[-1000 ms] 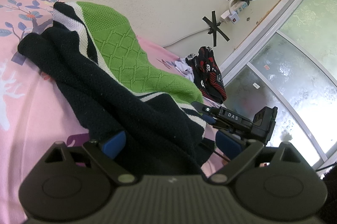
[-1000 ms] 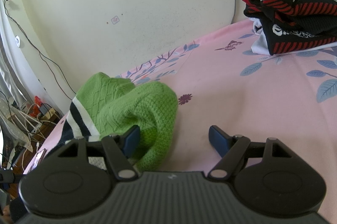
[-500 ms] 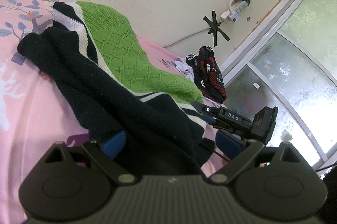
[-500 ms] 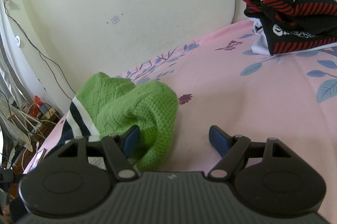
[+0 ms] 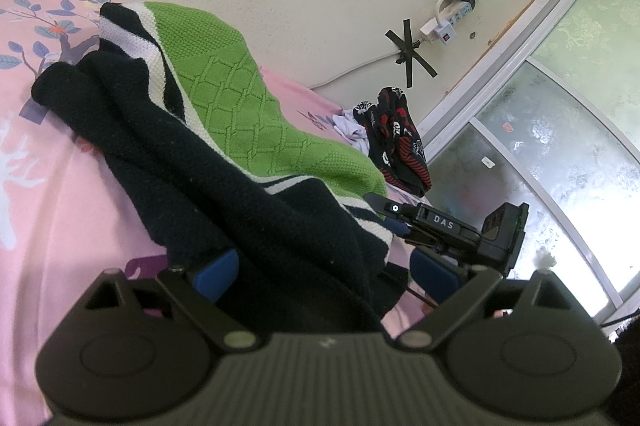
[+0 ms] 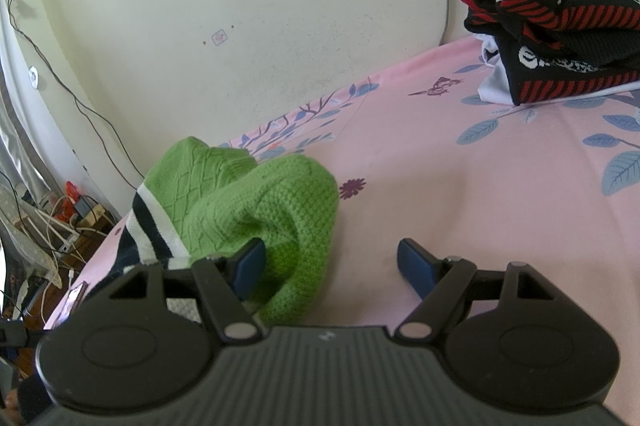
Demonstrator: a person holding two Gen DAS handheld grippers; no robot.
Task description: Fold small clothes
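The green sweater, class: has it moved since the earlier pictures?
No. The green sweater keeps its place beside the purple flower printed on the sheet.

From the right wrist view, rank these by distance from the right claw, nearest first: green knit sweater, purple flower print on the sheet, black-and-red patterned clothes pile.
1. Green knit sweater: at the right claw's left finger, lower left.
2. Purple flower print: on the pink sheet, just beyond the sweater, centre.
3. Black-and-red patterned clothes pile: far upper right, by the wall.
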